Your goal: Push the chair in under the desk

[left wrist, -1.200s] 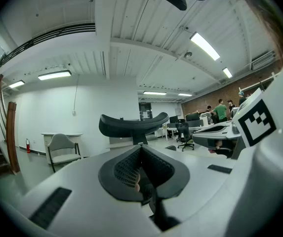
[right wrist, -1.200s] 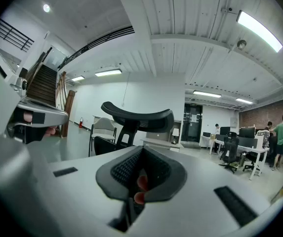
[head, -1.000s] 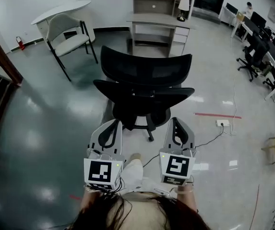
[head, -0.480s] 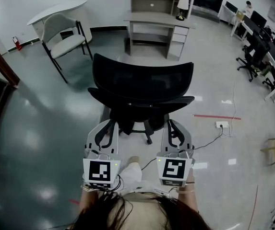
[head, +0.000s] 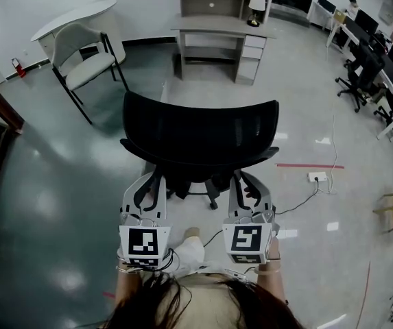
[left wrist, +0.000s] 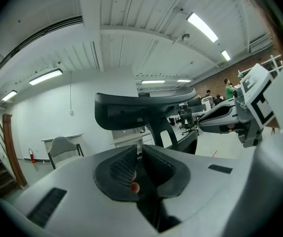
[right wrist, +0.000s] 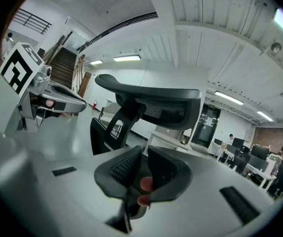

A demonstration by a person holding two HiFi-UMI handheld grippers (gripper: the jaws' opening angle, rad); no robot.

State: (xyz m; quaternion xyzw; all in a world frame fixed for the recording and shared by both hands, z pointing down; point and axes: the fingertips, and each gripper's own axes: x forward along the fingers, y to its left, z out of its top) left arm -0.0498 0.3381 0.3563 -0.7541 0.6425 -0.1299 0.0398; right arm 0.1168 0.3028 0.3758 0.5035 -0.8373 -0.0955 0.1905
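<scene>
- Chair, black with a mesh back, fills the centre of the head view. Its back is turned to me and its seat faces the top of the frame.
- Desk, grey with drawers at its right end, stands at top centre, well apart from the chair. Bare glossy floor lies between the two.
- My left claw sits at lower centre-left, its tips just beside the lower left edge of the chair's back. I cannot tell whether they touch it.
- My right claw mirrors it at lower centre-right, tips just beside the lower right edge of the back.
- In the left gripper view my left jaws are drawn together, with only a thin slit between the ribbed pads and nothing in it. The chair's curved top piece looms above and ahead of them.
- In the right gripper view my right jaws are likewise closed and empty, with the same black top piece above them at frame centre.
- A lamp stands on the desk's right end.
- A white chair waits at upper left, beside a curved white table.
- A red line marks the floor to the right of the chair.
</scene>
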